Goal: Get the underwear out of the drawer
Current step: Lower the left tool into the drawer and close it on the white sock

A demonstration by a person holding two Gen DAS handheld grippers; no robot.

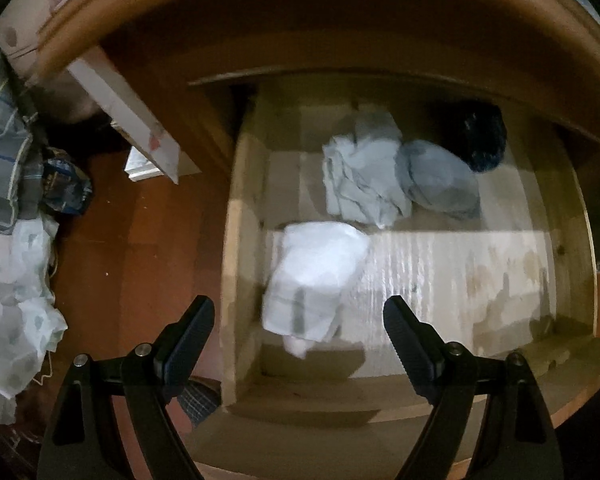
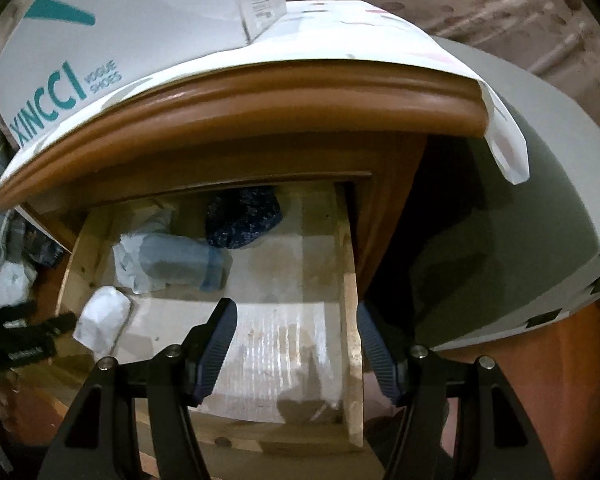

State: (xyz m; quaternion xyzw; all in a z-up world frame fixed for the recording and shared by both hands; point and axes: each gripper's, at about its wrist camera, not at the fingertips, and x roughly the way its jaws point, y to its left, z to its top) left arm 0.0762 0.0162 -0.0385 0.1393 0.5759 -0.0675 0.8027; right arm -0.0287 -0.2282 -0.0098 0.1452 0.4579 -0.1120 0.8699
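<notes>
The wooden drawer (image 1: pixel 240 240) stands pulled out of a brown bedside cabinet (image 2: pixel 260 104). Inside lie a folded white garment (image 1: pixel 316 280) near the front left, a crumpled pale one (image 1: pixel 360 176) behind it, a grey-blue roll (image 1: pixel 436 176) and a dark blue piece (image 1: pixel 480 136) at the back. My left gripper (image 1: pixel 300 312) hangs open just above the white garment, which lies between its fingers without being pressed. My right gripper (image 2: pixel 294 320) is open over the drawer's right side wall (image 2: pixel 350 320), holding nothing. The left gripper (image 2: pixel 24 332) shows at the right wrist view's left edge beside the white garment (image 2: pixel 104 320).
A white shoe box (image 2: pixel 100 52) and a sheet of paper sit on the cabinet top. A grey curved object (image 2: pixel 540 200) stands to the cabinet's right. On the brown floor (image 1: pixel 132 248) to the left lie patterned cloth (image 1: pixel 16 300) and checked fabric (image 1: pixel 0 152).
</notes>
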